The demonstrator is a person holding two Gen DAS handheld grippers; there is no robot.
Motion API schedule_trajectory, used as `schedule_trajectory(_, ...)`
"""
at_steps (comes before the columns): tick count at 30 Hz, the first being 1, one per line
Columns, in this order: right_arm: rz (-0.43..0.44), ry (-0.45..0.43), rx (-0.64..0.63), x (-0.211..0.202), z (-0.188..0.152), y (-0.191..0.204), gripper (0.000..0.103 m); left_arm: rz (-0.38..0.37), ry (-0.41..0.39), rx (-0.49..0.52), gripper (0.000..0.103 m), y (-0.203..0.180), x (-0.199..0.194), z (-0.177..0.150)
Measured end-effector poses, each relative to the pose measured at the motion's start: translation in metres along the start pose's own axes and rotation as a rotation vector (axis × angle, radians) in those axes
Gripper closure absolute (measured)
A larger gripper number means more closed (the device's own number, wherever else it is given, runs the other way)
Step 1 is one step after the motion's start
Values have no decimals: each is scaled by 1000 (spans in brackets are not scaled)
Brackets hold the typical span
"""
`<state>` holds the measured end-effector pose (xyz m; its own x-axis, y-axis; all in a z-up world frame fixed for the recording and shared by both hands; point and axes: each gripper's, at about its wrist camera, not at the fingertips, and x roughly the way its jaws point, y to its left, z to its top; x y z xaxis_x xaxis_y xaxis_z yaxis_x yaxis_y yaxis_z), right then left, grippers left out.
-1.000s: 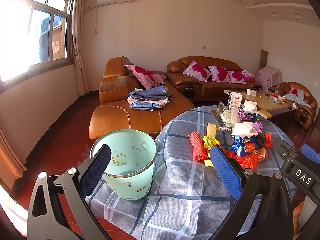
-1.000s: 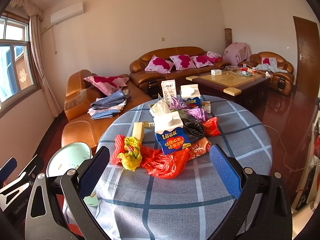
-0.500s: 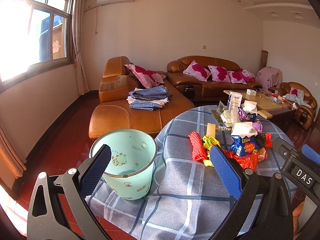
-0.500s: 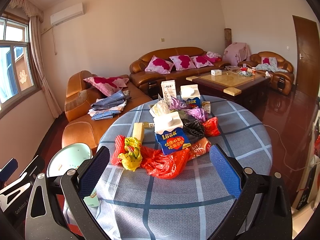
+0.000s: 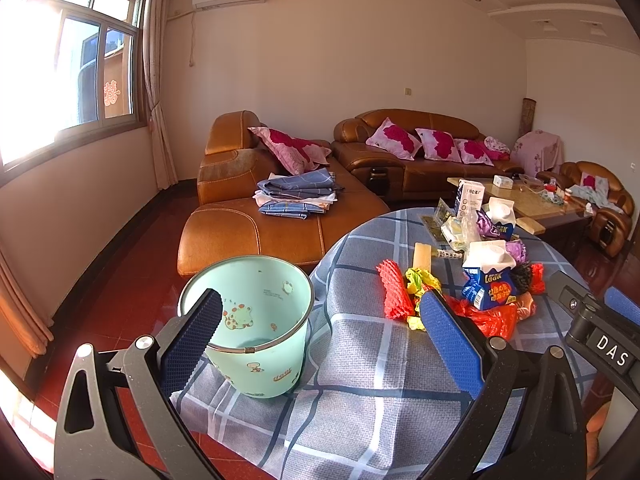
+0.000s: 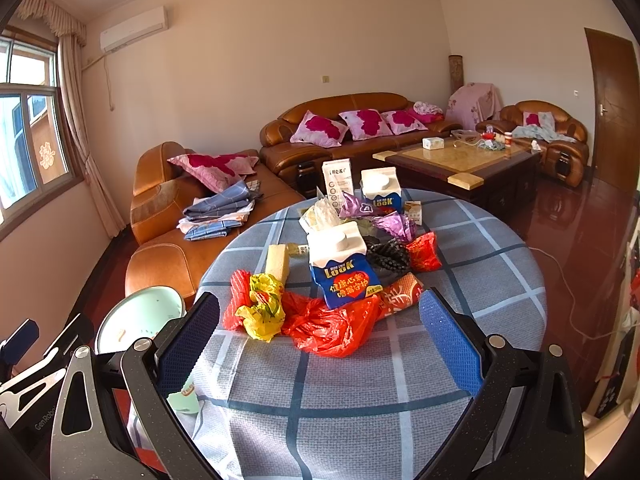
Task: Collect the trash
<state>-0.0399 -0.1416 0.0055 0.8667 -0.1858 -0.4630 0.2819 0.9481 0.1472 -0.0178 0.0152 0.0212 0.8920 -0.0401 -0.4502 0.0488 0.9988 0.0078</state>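
A pile of trash lies mid-table on the round checked tablecloth (image 6: 400,364): a red plastic bag (image 6: 332,326), a yellow wrapper (image 6: 262,308), red foam netting (image 5: 394,294), a blue-and-white LOOK carton (image 6: 342,266), a second carton (image 6: 380,190) and purple wrappers behind. A mint-green bin (image 5: 250,320) stands on the floor left of the table; it also shows in the right wrist view (image 6: 138,318). My left gripper (image 5: 320,344) is open and empty, above the bin and the table edge. My right gripper (image 6: 320,344) is open and empty, short of the red bag.
A brown leather sofa (image 5: 256,216) with folded clothes stands behind the bin. A longer sofa (image 6: 348,128) lines the back wall. A coffee table (image 6: 460,164) stands to the right. A white cable (image 6: 568,292) runs across the red floor.
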Motion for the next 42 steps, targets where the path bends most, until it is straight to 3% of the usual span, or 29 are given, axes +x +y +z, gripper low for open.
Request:
schedule_trajectory(9, 0, 7, 19, 3, -2, -10, 5, -26, 38, -13, 6, 2, 12, -4)
schedule_trajectory(16, -48, 24, 57, 22, -6, -46, 5, -77, 122, -16, 6, 0, 44, -22)
schedule_trajectory(21, -66, -19, 52, 40, -8, -74, 6, -108, 165, 7, 7, -7, 65, -37)
schedule_trajectory(23, -61, -5, 53, 48, -11, -81, 10, -126, 182, 13, 7, -9, 73, -41)
schedule_trajectory(25, -50, 31, 40, 56, -11, -85, 26, -132, 195, 20, 14, -12, 80, -45)
schedule_trajectory(26, -41, 64, 38, 62, -11, -86, 26, -129, 204, 26, 16, -14, 84, -45)
schedule_trajectory(28, -28, 123, 48, 74, -11, -85, 26, -126, 217, 32, 16, -17, 94, -43)
schedule_trajectory(31, -12, 138, 46, 88, 0, -81, 24, -104, 208, 42, 16, -21, 105, -31)
schedule_trajectory(36, 23, 116, -16, 119, 19, -58, 8, -64, 220, 51, 16, -23, 137, -6)
schedule_trajectory(42, 20, 199, -81, 172, 21, -40, 7, -84, 286, 40, 16, -37, 180, 5)
